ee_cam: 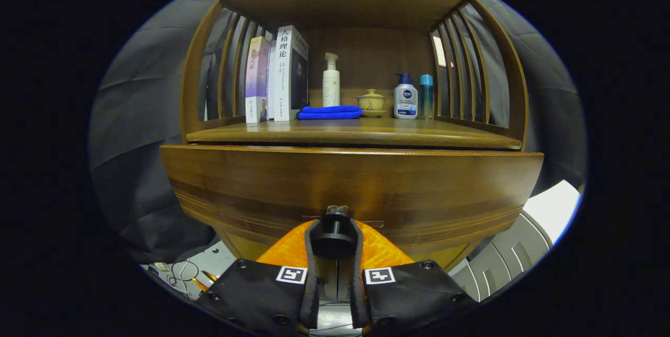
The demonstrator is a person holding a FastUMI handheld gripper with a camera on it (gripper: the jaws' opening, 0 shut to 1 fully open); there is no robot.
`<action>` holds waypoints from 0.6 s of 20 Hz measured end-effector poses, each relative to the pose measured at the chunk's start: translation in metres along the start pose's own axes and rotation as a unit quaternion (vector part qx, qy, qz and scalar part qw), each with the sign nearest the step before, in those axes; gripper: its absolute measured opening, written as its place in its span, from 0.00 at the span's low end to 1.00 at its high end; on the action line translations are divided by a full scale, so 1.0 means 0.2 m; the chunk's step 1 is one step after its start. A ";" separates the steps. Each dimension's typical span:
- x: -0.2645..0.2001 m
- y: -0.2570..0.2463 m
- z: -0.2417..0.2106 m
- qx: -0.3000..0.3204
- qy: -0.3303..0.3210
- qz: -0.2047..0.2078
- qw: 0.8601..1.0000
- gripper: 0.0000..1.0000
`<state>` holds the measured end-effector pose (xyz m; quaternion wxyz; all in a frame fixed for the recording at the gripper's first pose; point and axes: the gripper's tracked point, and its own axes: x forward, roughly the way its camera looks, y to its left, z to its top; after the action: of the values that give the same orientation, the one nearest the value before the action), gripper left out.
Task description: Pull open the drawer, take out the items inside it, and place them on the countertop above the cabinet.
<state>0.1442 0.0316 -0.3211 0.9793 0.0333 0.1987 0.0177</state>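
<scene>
Both claw [334, 232] fingers clamping drawer [350, 185] knob [333, 240]

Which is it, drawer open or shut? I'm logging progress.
Slightly open: the drawer front juts past the countertop edge, and the gripper is shut on its knob.

The drawer [350, 185] is a wide front of brown wood with darker grain bands near its lower edge. It stands forward of the countertop's front edge, so it looks a little pulled out; its inside is hidden. At 6 o'clock on its front sits 1 black round knob [334, 240] on a short stem, and both fingers of the gripper [335, 227] press on it from its 2 sides. The countertop [356, 132] lies at 12 o'clock from the drawer, a flat brown wooden board above it.
</scene>
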 end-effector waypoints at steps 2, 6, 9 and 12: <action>-0.06 0.01 -0.02 0.000 0.000 0.003 1.000 0.26; -0.16 0.02 -0.05 0.002 0.008 0.012 1.000 0.26; -0.23 0.03 -0.07 0.002 0.012 0.017 1.000 0.26; -0.31 0.03 -0.12 -0.003 0.020 0.021 1.000 0.26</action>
<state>0.0783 0.0369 -0.3194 0.9746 0.0338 0.2178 0.0392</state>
